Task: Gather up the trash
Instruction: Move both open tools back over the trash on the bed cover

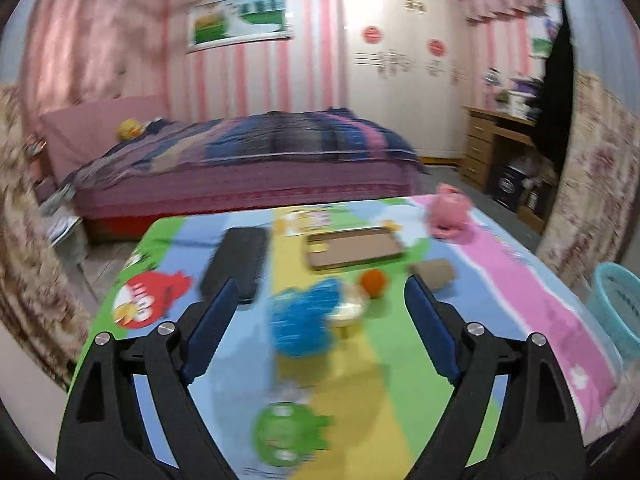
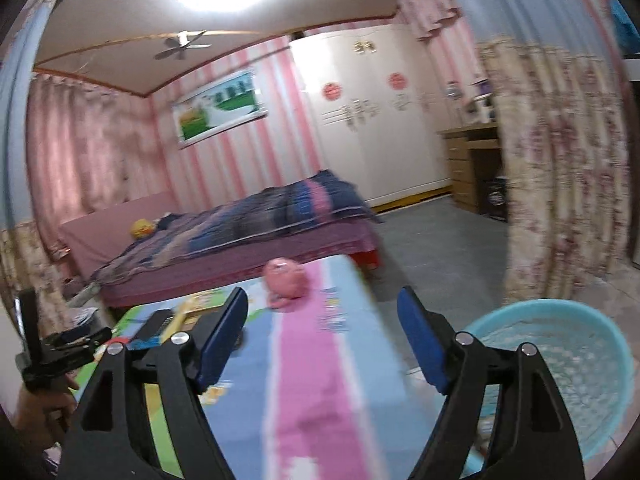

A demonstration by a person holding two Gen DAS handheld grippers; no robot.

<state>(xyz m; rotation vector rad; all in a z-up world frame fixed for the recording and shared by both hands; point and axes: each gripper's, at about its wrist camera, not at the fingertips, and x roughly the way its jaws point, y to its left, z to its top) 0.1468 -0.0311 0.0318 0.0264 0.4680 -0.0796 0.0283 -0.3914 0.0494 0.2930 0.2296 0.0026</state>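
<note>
Through the left wrist camera I see my left gripper point(image 1: 318, 304) spread wide over a table point(image 1: 520, 280) with a bright cartoon cover, and nothing is held between its blue fingers point(image 1: 212, 328). The picture is blurred. Framed between the fingertips, a little beyond them and not touching, lie a blue crumpled lump point(image 1: 302, 316), a pale scrap point(image 1: 352, 306) against its right side, and a small orange ball point(image 1: 374, 283) just past that. A black keyboard point(image 1: 236, 262) lies beyond the left fingertip. A brown tray point(image 1: 354, 248) sits further back, a small brown card point(image 1: 434, 274) near the right fingertip, and a pink toy point(image 1: 448, 214) at the far edge. A light blue basket point(image 1: 618, 304) stands off the table's right side.

Through the right wrist camera I see my right gripper point(image 2: 322, 308) also wide open and empty, aimed over the table's right part. The basket point(image 2: 560, 360) sits low behind its right finger. The pink toy point(image 2: 286, 280) rests beyond the fingertips. At the left edge, a hand point(image 2: 44, 408) holds the other gripper.
</note>
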